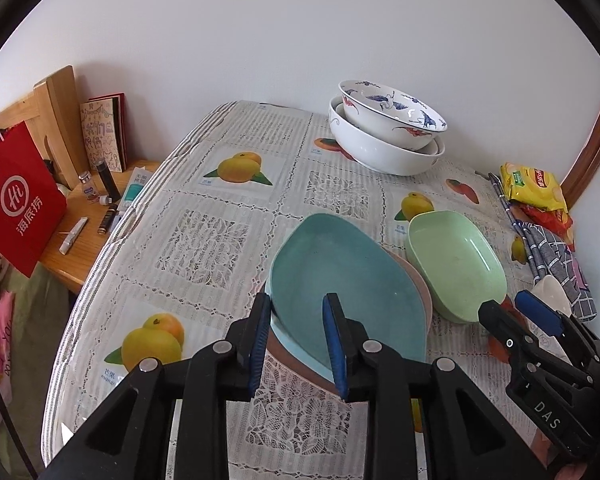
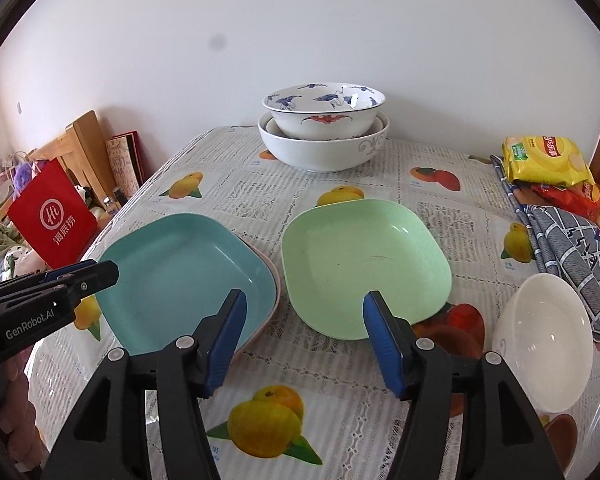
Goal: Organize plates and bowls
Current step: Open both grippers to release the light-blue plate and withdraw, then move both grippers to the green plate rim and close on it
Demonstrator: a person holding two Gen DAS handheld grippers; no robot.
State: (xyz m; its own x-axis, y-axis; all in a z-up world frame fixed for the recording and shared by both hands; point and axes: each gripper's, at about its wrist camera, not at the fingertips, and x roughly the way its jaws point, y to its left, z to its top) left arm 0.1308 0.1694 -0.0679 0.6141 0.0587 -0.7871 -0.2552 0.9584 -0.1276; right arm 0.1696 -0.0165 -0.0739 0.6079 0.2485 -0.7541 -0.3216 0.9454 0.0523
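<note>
A teal square plate (image 1: 348, 276) (image 2: 180, 276) rests on a pink plate (image 1: 416, 276) (image 2: 274, 276) at the table's left. My left gripper (image 1: 296, 312) is open, its jaws astride the teal plate's near rim; it also shows in the right wrist view (image 2: 100, 274). A green square plate (image 2: 364, 264) (image 1: 456, 260) lies right of the teal plate. My right gripper (image 2: 304, 308) is open and empty just before the green plate's near edge; it also shows in the left wrist view (image 1: 512, 306). A small white bowl (image 2: 544, 340) sits at the right. Nested patterned bowls (image 2: 324, 128) (image 1: 388, 128) stand at the back.
Snack bags (image 2: 548, 160) and a blue checked cloth (image 2: 572, 248) lie at the table's right edge. A red paper bag (image 2: 52, 220) and a side table with small bottles (image 1: 100, 184) stand left of the table. The wall is close behind the bowls.
</note>
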